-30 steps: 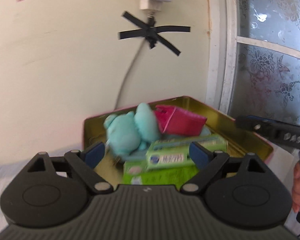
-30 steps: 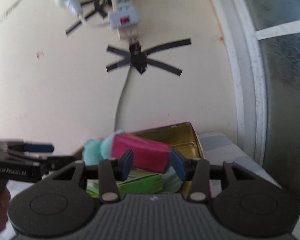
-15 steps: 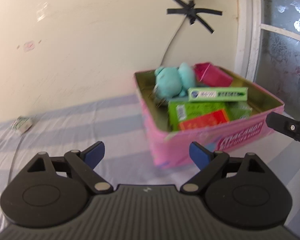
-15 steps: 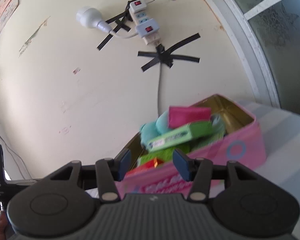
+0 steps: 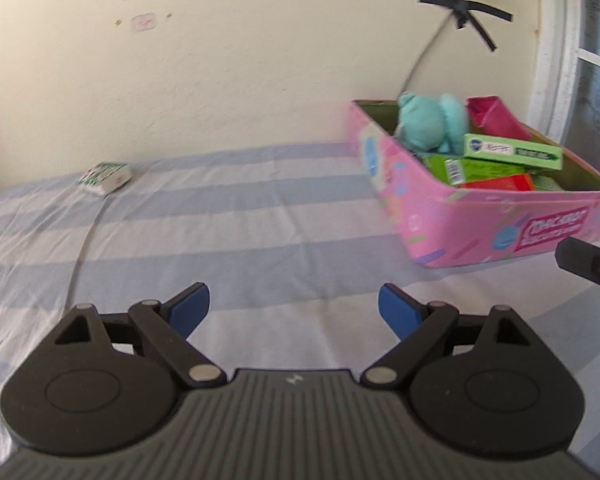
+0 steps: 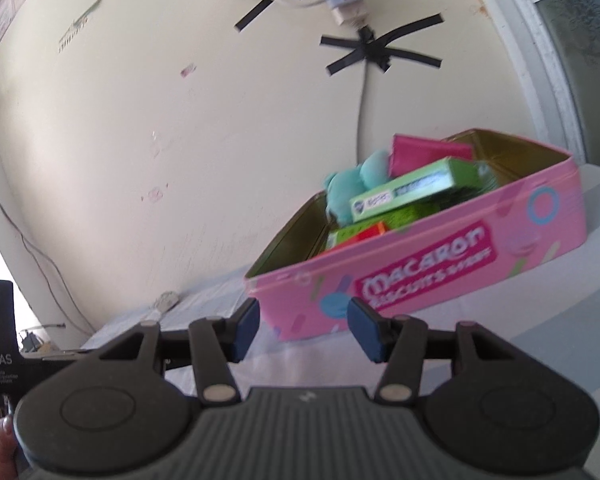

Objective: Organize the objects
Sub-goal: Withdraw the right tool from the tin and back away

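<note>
A pink macaron tin (image 5: 480, 224) (image 6: 420, 276) stands open on the striped sheet by the wall. Inside it lie a teal plush toy (image 5: 428, 124) (image 6: 344, 192), a magenta pouch (image 5: 496, 118) (image 6: 424, 152), a long green box (image 5: 512, 152) (image 6: 412, 188) and an orange-red pack (image 5: 500, 182). My left gripper (image 5: 294, 304) hovers open over bare sheet, left of and short of the tin. My right gripper (image 6: 304, 320) is open and empty just in front of the tin's long side. A small white-green packet (image 5: 104, 176) lies far left near the wall.
A thin cable (image 5: 80, 256) runs across the sheet toward the packet. A power strip (image 6: 344, 0) is taped to the wall above the tin, its cord hanging down behind it. A white window frame (image 5: 556, 60) stands right of the tin. A fingertip (image 6: 0, 440) shows at lower left.
Both grippers have drawn back from right over the tin, so it now sits farther off. The left view swung left over the sheet. The right jaws stand a little wider.
</note>
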Demonstrator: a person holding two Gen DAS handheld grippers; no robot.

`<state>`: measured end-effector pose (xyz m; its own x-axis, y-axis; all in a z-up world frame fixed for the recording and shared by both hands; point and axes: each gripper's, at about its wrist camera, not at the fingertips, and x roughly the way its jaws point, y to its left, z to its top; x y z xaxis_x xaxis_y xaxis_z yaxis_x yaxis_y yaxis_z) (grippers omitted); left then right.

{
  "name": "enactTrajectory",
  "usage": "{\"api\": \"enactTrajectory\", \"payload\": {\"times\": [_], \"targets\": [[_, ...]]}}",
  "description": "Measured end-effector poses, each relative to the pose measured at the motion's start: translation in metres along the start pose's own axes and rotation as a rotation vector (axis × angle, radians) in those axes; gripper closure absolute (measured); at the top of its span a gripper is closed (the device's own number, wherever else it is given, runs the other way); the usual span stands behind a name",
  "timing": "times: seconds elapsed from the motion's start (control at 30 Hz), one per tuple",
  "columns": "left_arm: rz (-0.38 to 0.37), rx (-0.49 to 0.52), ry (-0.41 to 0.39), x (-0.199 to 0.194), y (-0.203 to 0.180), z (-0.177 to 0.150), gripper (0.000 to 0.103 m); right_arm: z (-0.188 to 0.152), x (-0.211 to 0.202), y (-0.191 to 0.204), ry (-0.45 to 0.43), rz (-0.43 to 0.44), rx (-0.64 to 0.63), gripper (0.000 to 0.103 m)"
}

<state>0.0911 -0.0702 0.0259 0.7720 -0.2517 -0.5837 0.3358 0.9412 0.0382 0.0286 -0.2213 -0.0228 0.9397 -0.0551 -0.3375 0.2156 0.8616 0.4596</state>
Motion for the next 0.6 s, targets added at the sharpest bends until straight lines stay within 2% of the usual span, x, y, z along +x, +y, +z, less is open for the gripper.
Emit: {"api": "enactTrajectory", "payload": {"times": [0.6], "targets": [[0.074, -0.064, 0.014, 0.017, 0.044, -0.011, 0.010, -0.023, 0.028, 0.035, 0.087, -0.003, -0.063, 0.051]]}}
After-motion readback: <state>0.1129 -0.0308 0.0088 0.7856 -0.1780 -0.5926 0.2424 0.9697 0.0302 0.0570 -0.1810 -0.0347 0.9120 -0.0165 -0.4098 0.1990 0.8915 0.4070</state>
